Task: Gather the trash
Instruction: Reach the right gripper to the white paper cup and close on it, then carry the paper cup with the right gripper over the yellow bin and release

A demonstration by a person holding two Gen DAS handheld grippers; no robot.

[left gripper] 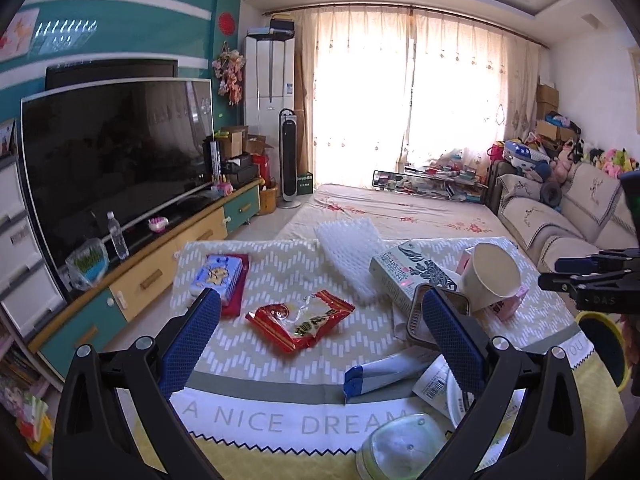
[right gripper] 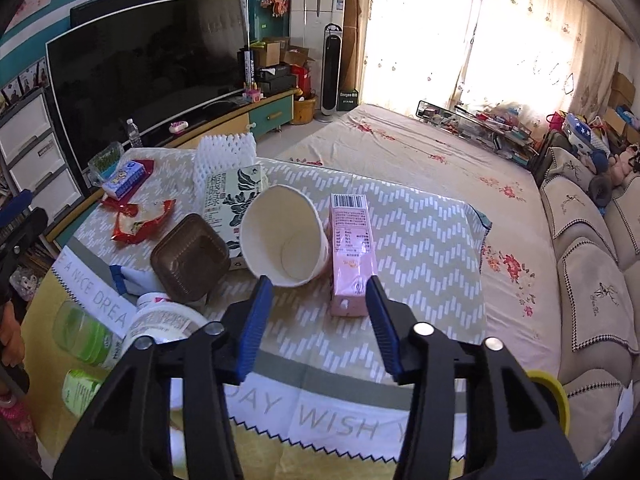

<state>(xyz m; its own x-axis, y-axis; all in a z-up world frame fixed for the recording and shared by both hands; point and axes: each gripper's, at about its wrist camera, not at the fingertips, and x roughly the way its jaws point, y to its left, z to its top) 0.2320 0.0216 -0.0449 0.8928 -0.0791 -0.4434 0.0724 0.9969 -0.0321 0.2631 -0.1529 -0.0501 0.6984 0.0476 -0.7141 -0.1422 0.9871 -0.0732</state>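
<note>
Right tool [right gripper: 318,294] open, empty, above pink carton [right gripper: 352,252]; left tool [left gripper: 320,312] open over red wrapper [left gripper: 300,320].

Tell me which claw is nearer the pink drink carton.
Right. The right claw hangs open just before the pink drink carton, one fingertip beside its near end. The left claw sits open over the red snack wrapper, well left of the carton.

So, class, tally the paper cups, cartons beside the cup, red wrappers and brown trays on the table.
Paper cup: 1
Cartons: 2 (pink carton, leaf-print carton)
Red wrapper: 1
Brown tray: 1
Total: 5
</note>
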